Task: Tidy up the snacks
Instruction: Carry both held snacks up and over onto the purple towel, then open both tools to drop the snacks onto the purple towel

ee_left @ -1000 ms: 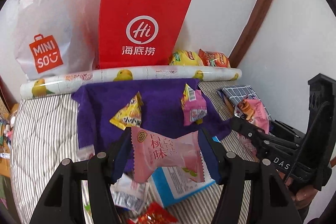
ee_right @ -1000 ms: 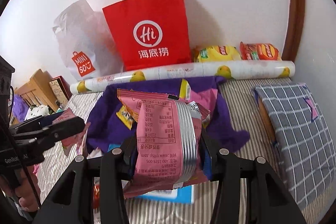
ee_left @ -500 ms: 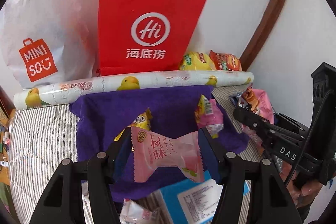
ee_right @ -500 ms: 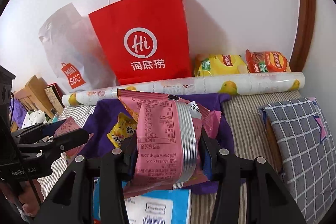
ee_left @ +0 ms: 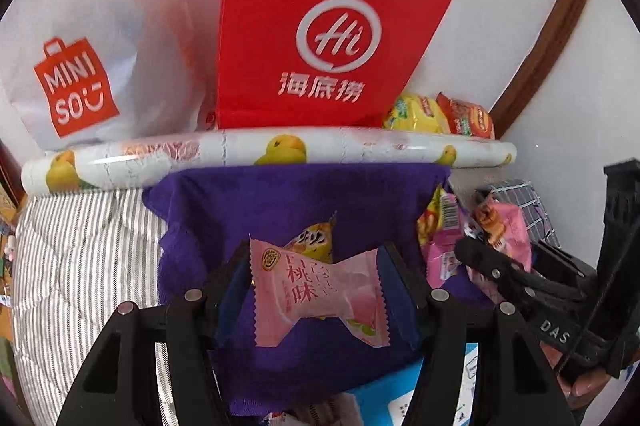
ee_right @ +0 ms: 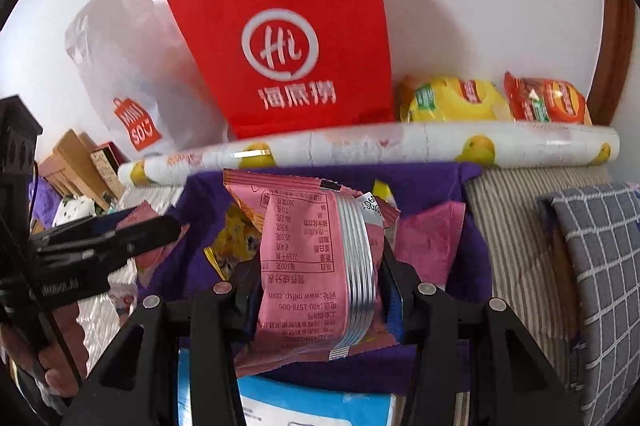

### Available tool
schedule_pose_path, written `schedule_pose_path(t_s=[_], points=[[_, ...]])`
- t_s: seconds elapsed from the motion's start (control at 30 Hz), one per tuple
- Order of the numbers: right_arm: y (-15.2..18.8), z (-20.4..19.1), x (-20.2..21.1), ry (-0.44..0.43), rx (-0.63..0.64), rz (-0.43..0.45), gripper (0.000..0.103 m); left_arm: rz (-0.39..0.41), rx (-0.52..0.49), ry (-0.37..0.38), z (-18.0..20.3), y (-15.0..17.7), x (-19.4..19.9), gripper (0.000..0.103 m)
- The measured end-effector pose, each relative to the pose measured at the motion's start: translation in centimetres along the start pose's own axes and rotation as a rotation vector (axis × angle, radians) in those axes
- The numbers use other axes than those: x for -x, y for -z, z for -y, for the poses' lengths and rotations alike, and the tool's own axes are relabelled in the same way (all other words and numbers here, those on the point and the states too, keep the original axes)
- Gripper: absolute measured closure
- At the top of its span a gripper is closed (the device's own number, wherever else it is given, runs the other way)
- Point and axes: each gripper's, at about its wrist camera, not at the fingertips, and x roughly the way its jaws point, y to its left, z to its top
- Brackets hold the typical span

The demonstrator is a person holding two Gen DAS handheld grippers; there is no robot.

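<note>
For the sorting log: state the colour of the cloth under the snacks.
Purple cloth, plain, no pattern. Shows best in the left wrist view.

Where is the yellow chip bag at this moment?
In both wrist views the yellow chip bag stands at the wall behind the duck-print roll, between the red paper bag on its left and an orange chip bag on its right.

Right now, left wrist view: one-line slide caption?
Left gripper clamps a pink peach candy packet above a purple cloth, facing a red paper bag.
</note>
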Motion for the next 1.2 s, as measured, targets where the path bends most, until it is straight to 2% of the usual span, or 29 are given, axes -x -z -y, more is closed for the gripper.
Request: schedule_pose_path(t_s=[0.27, 0.7, 1.2], points=[[2.4, 2.0, 0.5, 0.029, -0.036, -0.036, 0.056, -0.002, -0.014, -0.007, 0.4, 0.2, 0.0, 0.042], [3.3, 3.2, -1.9, 0.092, -0.042, -0.099, 0.056, -0.042, -0.032, -0.01, 0.4, 2.3, -0.1, 0.042], [3.4, 3.1, -2.8, 0.109, -0.029, -0.122, 0.055, -0.08, -0.021, -0.004, 0.3, 3.2, -1.0, 0.042]])
